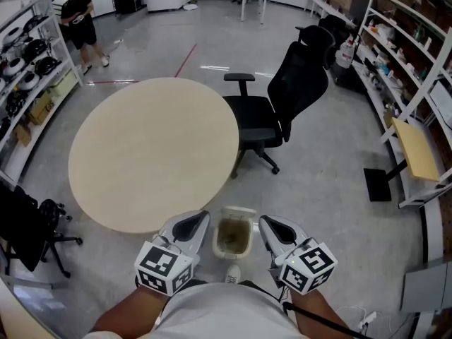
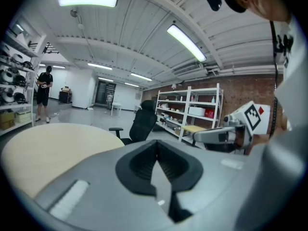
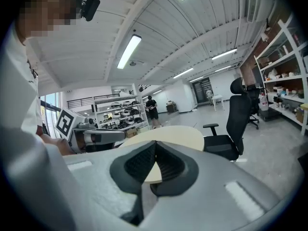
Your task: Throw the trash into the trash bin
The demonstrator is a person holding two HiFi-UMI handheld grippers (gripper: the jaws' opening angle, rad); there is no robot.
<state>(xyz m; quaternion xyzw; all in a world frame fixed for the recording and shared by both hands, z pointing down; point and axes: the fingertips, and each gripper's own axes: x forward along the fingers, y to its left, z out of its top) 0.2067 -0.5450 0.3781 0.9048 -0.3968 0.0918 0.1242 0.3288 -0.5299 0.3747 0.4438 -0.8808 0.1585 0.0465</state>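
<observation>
The left claw [image 1: 200,219] and the right claw [image 1: 265,222] hang side by side low in the head view, each with its two halves pressed together and nothing between them; the left gripper view [image 2: 156,150] and the right gripper view [image 3: 154,153] both show the dark pads meeting along one line with no object caught. The trash bin [image 1: 239,210] stands on the grey floor between the two claws, just off the near edge of the round beige surface [image 1: 152,150], whose top is bare. The bin is open at the top and something brownish lies inside, possibly the trash, though it is too small to make out. A black office chair [image 1: 282,101] stands at the surface's right side, and a person [image 1: 79,20] stands far off by the shelves at the left
</observation>
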